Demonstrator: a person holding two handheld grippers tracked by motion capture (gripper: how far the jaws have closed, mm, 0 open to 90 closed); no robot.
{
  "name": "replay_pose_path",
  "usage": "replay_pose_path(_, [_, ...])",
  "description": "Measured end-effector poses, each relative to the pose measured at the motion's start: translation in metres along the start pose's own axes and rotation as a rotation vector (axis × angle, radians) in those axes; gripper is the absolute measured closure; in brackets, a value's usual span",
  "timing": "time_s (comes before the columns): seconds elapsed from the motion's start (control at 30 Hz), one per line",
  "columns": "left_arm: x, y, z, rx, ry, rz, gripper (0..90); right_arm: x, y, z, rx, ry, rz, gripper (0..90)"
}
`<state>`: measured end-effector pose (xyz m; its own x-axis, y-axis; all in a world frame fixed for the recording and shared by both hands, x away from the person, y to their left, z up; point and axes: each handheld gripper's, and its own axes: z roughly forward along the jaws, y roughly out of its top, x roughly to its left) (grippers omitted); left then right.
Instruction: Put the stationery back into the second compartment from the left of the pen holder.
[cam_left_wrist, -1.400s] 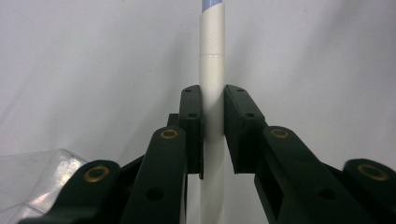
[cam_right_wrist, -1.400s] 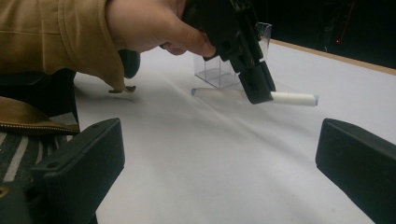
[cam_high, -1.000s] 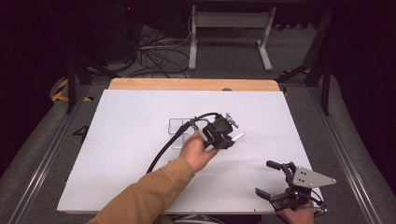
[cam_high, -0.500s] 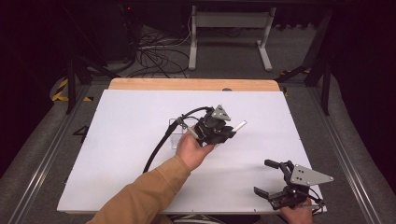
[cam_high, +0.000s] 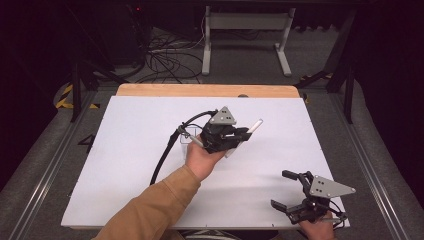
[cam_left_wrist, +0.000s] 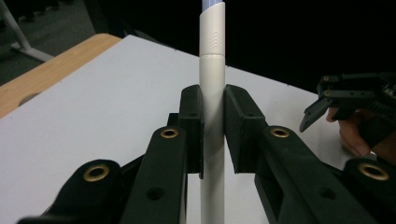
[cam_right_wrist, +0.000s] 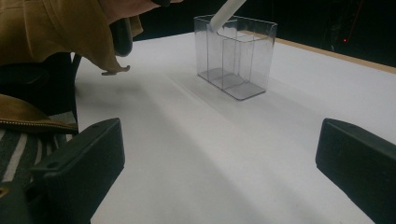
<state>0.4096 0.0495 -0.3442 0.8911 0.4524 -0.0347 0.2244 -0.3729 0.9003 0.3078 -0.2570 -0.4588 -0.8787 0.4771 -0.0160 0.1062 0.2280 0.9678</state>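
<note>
step: pen into holder | left gripper (cam_high: 239, 136) clamped on white pen (cam_left_wrist: 212, 84), held above clear holder (cam_right_wrist: 236, 56) | right gripper (cam_high: 295, 194) jaws apart, idle | tip: align the lower end over 1 compartment, lower straight, then release

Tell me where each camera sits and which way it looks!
High view: above the table, looking forward and down; shows a sleeved forearm, both hands, left gripper and right gripper.
Left gripper view: rides on the left gripper, looking along its jaws shut on a white pen; the right gripper shows farther off.
Right gripper view: low, between its open jaws, facing a clear box; a sleeve shows.
Shared: the pen.
</note>
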Motion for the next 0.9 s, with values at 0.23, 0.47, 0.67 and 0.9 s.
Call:
replay_pose_path(0.23, [0.003,0.000,-0.010,-0.063,-0.015,-0.010,78.4,0.000,0.000,0.000,0.001,0.000,0.000,2.0])
replay_pose_path(0.47, [0.005,-0.002,-0.016,-0.105,-0.011,0.008,78.3,0.001,0.000,0.000,0.001,0.003,0.003,2.0])
replay_pose_path(0.67, [0.009,-0.003,-0.026,-0.149,-0.016,-0.012,78.3,0.001,0.000,0.000,-0.001,0.000,0.001,1.9])
replay_pose_path(0.9, [0.014,-0.004,-0.038,-0.171,-0.010,0.011,78.2,0.001,0.000,0.000,-0.001,-0.001,0.002,1.9])
